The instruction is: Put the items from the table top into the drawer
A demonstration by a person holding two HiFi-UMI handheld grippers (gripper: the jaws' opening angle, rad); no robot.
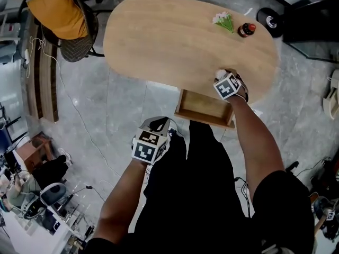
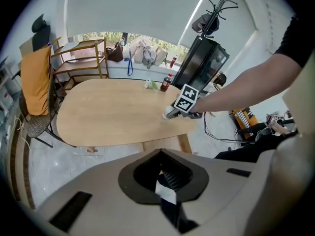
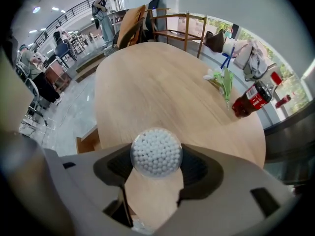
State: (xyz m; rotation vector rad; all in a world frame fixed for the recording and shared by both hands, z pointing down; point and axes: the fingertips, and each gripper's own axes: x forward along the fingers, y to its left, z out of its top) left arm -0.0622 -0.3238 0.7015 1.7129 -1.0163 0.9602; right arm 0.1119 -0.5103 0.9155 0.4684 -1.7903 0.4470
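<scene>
A round clear tub of white cotton swabs (image 3: pixel 156 152) stands at the near edge of the oval wooden table (image 1: pixel 175 41). My right gripper (image 1: pixel 222 78) points steeply down around the tub, its jaws against both sides. Directly below, the open wooden drawer (image 1: pixel 204 110) sticks out from under the table. At the far right of the table are a small cola bottle (image 1: pixel 247 29) and a green and white bundle (image 1: pixel 224 21). My left gripper (image 1: pixel 158 125) hangs low beside the person's legs, away from the table, jaws together and empty.
A chair draped with an orange cloth (image 1: pixel 61 17) stands at the table's far left. A black round stand base (image 1: pixel 271 21) sits on the floor past the bottle. Cables run over the grey floor to the left.
</scene>
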